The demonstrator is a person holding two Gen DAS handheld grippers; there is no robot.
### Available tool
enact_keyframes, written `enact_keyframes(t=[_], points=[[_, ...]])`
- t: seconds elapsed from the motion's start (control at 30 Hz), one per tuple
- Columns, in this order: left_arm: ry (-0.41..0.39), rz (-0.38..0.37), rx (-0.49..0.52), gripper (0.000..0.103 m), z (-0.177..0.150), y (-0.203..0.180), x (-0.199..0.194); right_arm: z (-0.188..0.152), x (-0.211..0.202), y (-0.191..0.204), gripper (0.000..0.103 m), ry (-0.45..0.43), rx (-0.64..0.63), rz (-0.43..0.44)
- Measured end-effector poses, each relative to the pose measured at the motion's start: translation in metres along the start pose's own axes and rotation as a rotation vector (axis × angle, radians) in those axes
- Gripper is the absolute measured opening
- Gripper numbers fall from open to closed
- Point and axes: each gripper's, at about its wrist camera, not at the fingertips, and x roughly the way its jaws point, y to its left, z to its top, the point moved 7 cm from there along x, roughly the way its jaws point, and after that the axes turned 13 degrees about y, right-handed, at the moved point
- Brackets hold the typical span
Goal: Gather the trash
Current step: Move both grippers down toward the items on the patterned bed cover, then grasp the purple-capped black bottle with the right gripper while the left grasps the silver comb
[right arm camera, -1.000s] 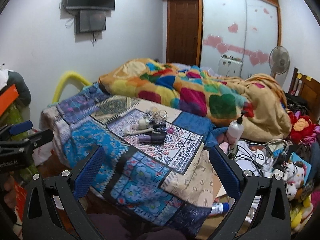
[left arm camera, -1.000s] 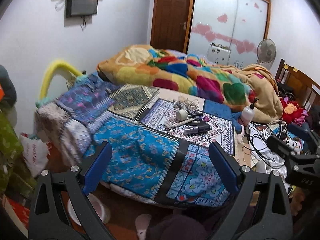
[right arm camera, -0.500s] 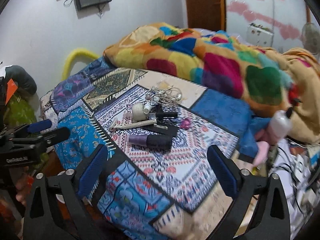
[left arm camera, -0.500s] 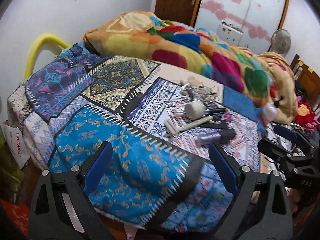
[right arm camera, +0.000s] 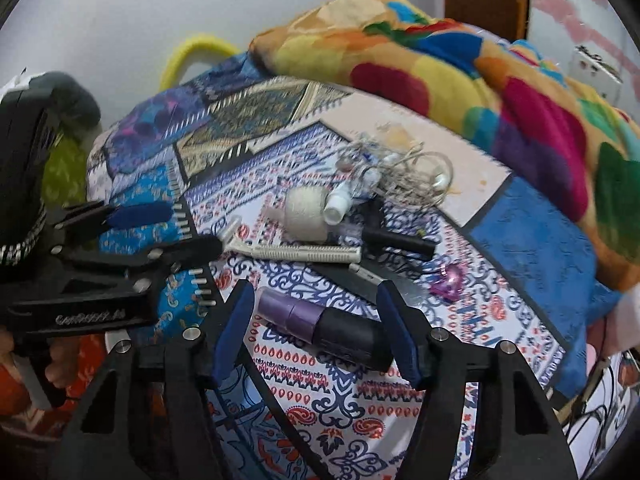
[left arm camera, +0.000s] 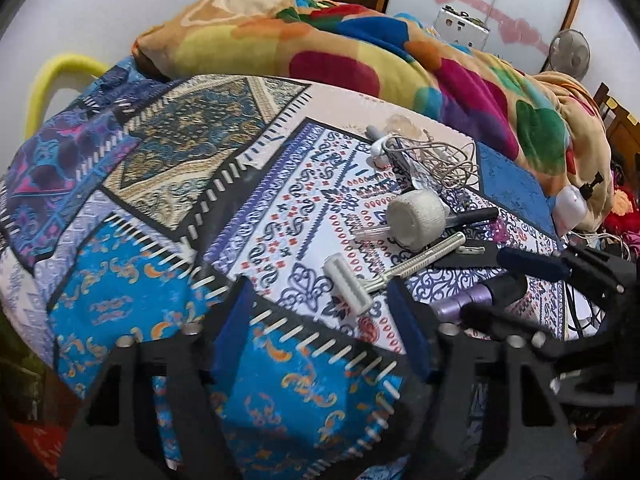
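Note:
A cluster of small items lies on the patterned bedspread: a white disposable razor, a roll of white bandage, a purple and black cylinder, a tangle of pale cord, and a black pen. My left gripper is open, its fingers just short of the razor head. My right gripper is open, with the purple and black cylinder between its fingers.
A colourful blanket is heaped along the far side of the bed. A small purple wrapper lies right of the cluster. A yellow curved bar stands at the bed's left. Cables and clutter lie off the right edge.
Both grippers have moved forward and down toward the cluster on the bed. The items now fill the view, and each gripper appears in the other's view.

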Motion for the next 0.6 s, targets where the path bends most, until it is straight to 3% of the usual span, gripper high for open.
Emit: enact_keyframes(t=[0.1,0.23,0.33,0.47,0.6], points=[[0.004,0.002,0.016,0.047,0.003,-0.006,0.007,-0.004,0.006,0.001,0.055,0.029,-0.028,-0.017],[0.015,-0.007,0.007,0.033,0.004,-0.01,0.016,-0.015,0.012,0.002,0.042,0.065,-0.037,-0.031],[0.011,-0.016,-0.005,0.023,0.004,-0.011,0.016,-0.019,0.013,0.0,0.035,0.052,-0.03,-0.051],[0.003,0.006,0.005,0.017,-0.001,-0.012,0.012,-0.019,0.011,-0.002,0.026,0.036,-0.003,-0.05],[0.009,0.017,0.023,0.016,-0.009,-0.011,0.009,-0.024,0.009,0.0,0.026,0.034,0.007,-0.055]])
